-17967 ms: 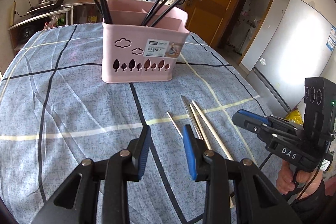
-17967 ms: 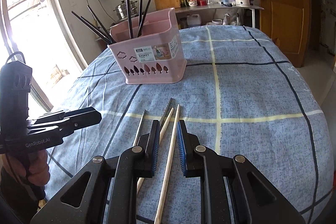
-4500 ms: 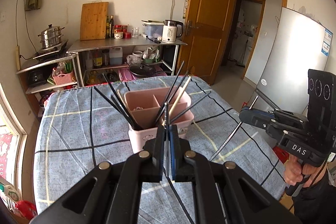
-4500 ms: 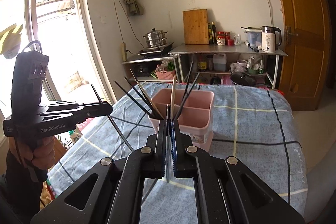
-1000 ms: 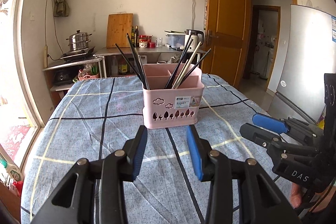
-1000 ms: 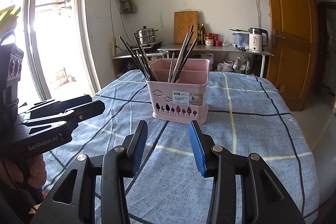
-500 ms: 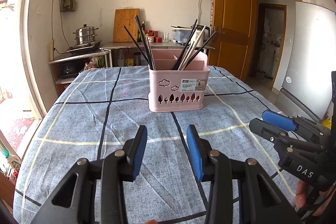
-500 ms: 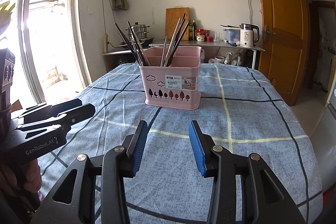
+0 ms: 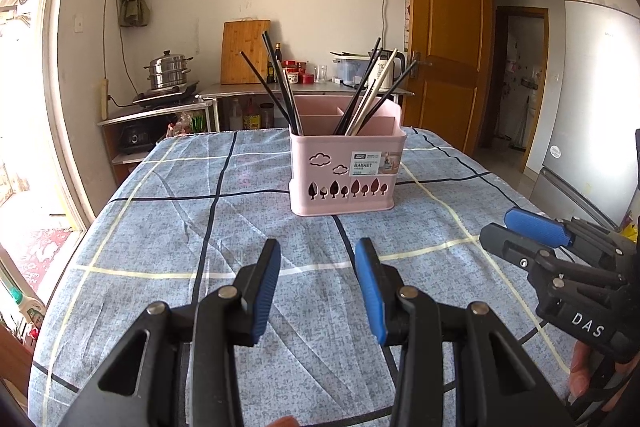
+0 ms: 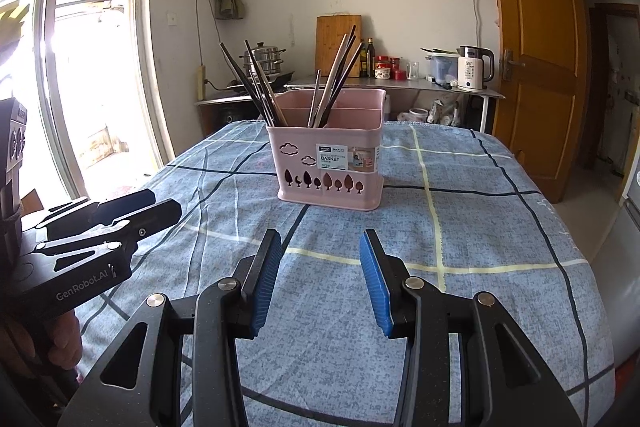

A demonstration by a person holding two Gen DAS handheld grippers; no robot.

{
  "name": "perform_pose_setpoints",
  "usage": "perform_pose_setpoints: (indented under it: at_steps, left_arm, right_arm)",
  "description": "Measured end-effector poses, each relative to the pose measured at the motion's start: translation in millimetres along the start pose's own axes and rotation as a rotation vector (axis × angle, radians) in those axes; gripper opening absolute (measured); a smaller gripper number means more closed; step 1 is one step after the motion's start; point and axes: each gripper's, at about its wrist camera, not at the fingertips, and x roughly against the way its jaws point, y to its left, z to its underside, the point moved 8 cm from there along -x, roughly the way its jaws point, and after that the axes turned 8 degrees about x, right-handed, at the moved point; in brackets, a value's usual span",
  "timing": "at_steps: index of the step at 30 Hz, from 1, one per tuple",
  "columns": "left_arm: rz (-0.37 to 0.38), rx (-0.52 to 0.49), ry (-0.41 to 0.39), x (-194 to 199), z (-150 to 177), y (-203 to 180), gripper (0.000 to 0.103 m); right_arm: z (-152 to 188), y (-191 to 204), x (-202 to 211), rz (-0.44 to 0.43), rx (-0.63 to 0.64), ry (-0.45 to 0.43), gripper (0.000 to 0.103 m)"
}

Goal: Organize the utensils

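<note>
A pink utensil basket (image 9: 346, 171) (image 10: 328, 165) stands on the blue checked tablecloth (image 9: 168, 227) (image 10: 480, 227), well ahead of both grippers. Black chopsticks (image 9: 276, 83) (image 10: 244, 79) lean in its left compartment, and black and pale wooden ones (image 9: 372, 95) (image 10: 338, 75) lean in the right. My left gripper (image 9: 318, 267) hovers low over the cloth, open, nothing between its blue pads. My right gripper (image 10: 320, 263) is open and empty too. Each gripper shows in the other's view, the right gripper (image 9: 532, 227) at the right edge, the left gripper (image 10: 136, 205) at the left edge.
Behind the table stands a metal counter (image 10: 400, 83) with a kettle (image 10: 474, 67), jars, a cutting board (image 9: 244, 51) and a steamer pot (image 9: 168, 75). A wooden door (image 9: 444, 47) and a fridge (image 9: 592, 107) are to the right. A bright glass door (image 10: 80, 67) is to the left.
Both views have sunk a little toward the table over the last second, so the basket sits higher in frame. Both grippers stay open and empty.
</note>
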Motion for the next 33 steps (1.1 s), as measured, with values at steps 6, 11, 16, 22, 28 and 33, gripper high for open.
perform_pose_setpoints:
  at_steps: [6, 11, 16, 22, 28, 33]
  left_arm:
    - [-0.004, -0.001, -0.001, -0.2, 0.0, -0.6, 0.041]
    - [-0.006, -0.001, -0.001, -0.5, -0.5, 0.2, 0.041]
    - [-0.009, -0.001, -0.003, 0.0, -0.9, -0.1, 0.041]
    - [-0.013, -0.002, -0.003, 0.4, -0.9, -0.6, 0.041]
    - [-0.016, 0.000, -0.003, 0.7, -0.7, -0.8, 0.041]
    - [-0.017, -0.001, -0.004, 0.7, -0.8, -0.6, 0.041]
  right_arm:
    - [0.2, 0.5, -1.2, 0.001, -0.001, 0.003, 0.042]
    - [-0.9, 0.8, -2.2, 0.002, 0.000, 0.003, 0.042]
    - [-0.3, 1.7, -2.3, 0.002, 0.000, 0.005, 0.042]
    - [0.4, 2.2, -2.8, 0.003, 0.000, 0.007, 0.042]
    - [0.5, 2.1, -2.9, 0.003, -0.001, 0.007, 0.042]
    - [0.4, 1.7, -2.8, 0.003, 0.000, 0.006, 0.042]
